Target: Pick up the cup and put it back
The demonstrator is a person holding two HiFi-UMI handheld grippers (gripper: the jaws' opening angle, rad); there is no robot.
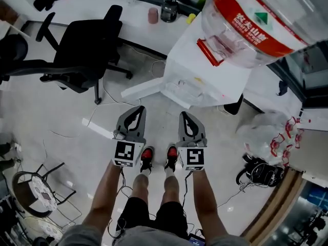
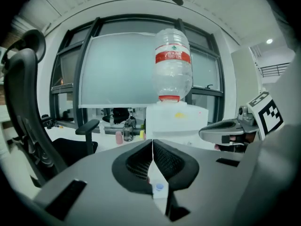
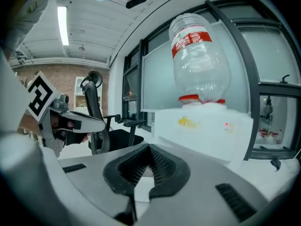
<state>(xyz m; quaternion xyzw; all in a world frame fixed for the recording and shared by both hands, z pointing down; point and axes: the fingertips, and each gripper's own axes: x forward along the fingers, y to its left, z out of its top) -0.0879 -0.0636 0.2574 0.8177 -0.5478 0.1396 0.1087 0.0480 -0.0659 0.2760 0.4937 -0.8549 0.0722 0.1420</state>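
Observation:
A pink cup (image 1: 152,15) stands on the white desk (image 1: 97,12) far ahead of me, beside a dark jar (image 1: 168,9). In the left gripper view the pink cup (image 2: 118,137) shows small on that desk, left of the dispenser. My left gripper (image 1: 139,109) and right gripper (image 1: 183,115) are held side by side above the floor, well short of the desk, both pointing at the water dispenser (image 1: 200,76). The left gripper (image 2: 152,142) is shut with nothing in it. The right gripper (image 3: 149,147) is shut and empty too.
The white dispenser carries a big upturned water bottle (image 1: 251,19) with a red label. A black office chair (image 1: 82,50) stands to the left. A plastic bag (image 1: 266,135) and dark shoes (image 1: 259,173) lie on the floor at right. Cables run across the floor.

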